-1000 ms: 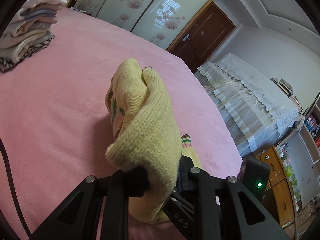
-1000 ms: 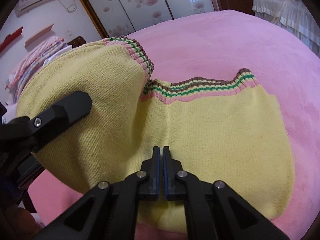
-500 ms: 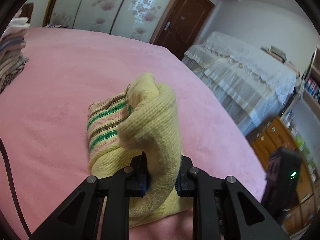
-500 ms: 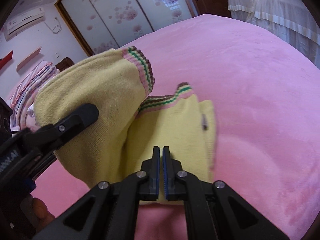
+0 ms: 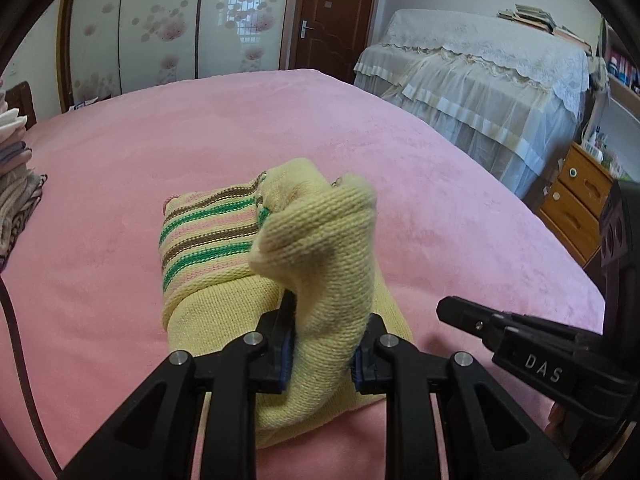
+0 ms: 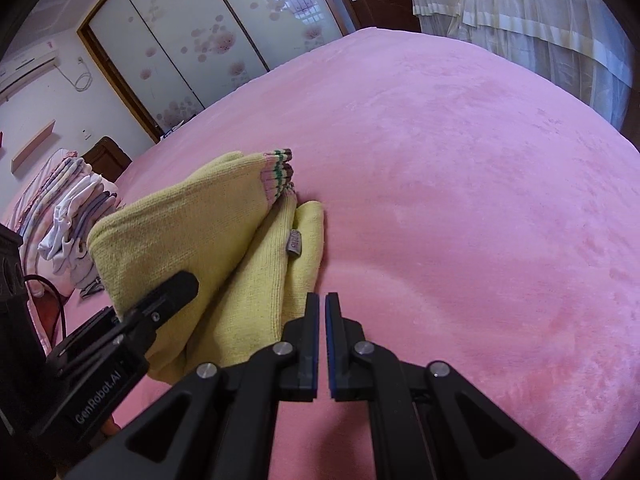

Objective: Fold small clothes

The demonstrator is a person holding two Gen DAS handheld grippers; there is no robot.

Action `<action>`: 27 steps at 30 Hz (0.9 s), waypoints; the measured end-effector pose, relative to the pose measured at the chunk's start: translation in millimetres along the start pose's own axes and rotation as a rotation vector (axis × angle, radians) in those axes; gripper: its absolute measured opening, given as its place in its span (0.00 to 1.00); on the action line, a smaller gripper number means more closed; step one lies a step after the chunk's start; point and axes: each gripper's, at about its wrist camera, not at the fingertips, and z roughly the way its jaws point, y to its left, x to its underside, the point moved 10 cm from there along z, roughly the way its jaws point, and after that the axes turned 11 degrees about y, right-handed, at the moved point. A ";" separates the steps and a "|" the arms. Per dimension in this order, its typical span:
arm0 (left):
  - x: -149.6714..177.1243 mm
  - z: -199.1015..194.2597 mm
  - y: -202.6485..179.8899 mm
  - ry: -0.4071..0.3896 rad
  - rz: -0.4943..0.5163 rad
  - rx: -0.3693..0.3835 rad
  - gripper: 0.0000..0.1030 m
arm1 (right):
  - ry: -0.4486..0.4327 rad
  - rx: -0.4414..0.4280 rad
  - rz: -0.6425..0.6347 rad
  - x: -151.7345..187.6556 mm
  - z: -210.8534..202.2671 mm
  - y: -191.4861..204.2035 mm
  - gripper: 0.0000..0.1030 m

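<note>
Left tongs [image 5: 323, 344]: pinching a thick bunched fold of the yellow knit garment [image 5: 224, 304]; blue-lined pads press the fold from both sides.
Right tongs [image 6: 322, 344]: pressed together with only a thin slit between the blue pads, nothing held; they hover over bare blanket just right of the garment's edge.
Yellow knit garment: lies near the front of the pink bed [image 6: 460, 184], folded into stacked layers; one end is raised in the left tongs.
Texture of garment: coarse ribbed knit, soft and thick; cuff bands striped green, pink and brown; a small grey label [image 6: 295, 243] is sewn on one edge.
Bed surface: plush pink blanket, smooth and wide, open on the right and far sides of the garment.
Left margin: a pile of folded clothes [image 6: 76, 216] stands well apart, at the bed's edge.
Beyond the bed: a lace-draped bed [image 5: 480, 76] and sliding doors with flower print [image 5: 168, 28].
</note>
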 end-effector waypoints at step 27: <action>48.9 -53.9 -18.1 0.022 0.114 0.153 0.52 | -0.051 -0.067 -0.181 -28.7 -54.6 75.9 0.03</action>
